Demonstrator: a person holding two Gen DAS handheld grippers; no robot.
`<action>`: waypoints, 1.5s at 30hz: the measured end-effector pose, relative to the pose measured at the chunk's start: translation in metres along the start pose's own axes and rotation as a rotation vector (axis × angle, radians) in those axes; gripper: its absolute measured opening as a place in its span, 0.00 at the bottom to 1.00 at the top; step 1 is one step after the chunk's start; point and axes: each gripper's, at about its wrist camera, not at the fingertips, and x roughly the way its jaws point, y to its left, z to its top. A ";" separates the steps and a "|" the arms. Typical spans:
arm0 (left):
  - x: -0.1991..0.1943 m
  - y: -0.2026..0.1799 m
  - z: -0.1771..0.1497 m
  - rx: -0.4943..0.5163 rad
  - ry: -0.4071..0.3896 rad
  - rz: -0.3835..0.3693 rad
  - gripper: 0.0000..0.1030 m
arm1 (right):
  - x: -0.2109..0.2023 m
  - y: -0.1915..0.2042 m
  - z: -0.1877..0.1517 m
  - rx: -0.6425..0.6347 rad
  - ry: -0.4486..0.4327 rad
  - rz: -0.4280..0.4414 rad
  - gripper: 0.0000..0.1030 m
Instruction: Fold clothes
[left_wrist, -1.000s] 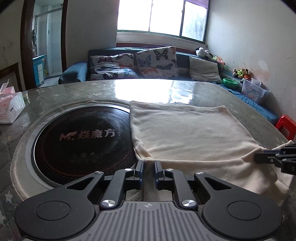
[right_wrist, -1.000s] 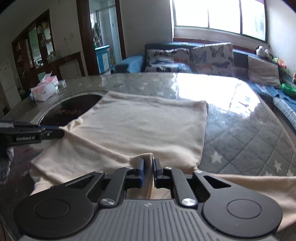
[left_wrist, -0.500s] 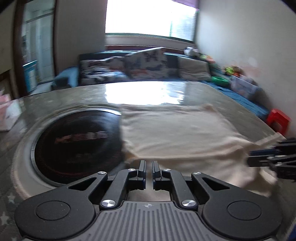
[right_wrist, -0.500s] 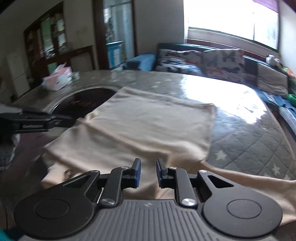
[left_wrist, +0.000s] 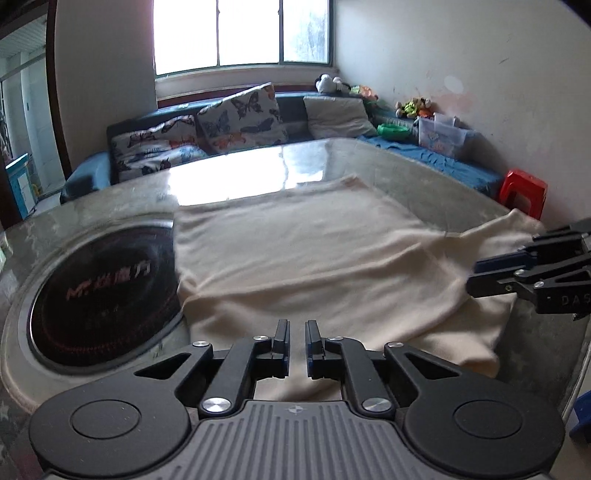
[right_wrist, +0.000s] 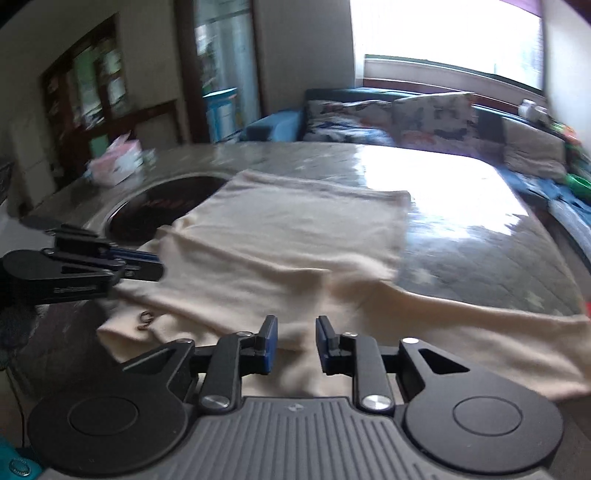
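Note:
A cream garment lies spread on the glass-topped table, its near edge rumpled and folded over. My left gripper hovers over that near edge. It is open by a narrow gap with nothing between the fingers. The right gripper is open wider above the cream garment, also empty. A sleeve trails off to the right. Each gripper shows in the other's view: the right gripper at the cloth's right side, the left gripper at its left side.
A round black induction plate is set into the table left of the cloth, which overlaps its rim. A pink tissue box stands at the far left. Behind the table are a sofa with cushions and a red stool.
Both grippers were shut on the garment's near edge. They have let it go, opened and drawn back, the right wider than the left. The cloth edge now rests on the table.

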 end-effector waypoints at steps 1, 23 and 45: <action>0.001 -0.004 0.003 0.003 -0.006 -0.008 0.12 | -0.004 -0.008 -0.002 0.023 -0.006 -0.027 0.23; 0.029 -0.070 0.019 0.093 0.026 -0.106 0.30 | -0.045 -0.181 -0.057 0.539 -0.092 -0.483 0.26; 0.040 -0.089 0.015 0.134 0.051 -0.129 0.37 | -0.053 -0.188 -0.056 0.571 -0.185 -0.484 0.05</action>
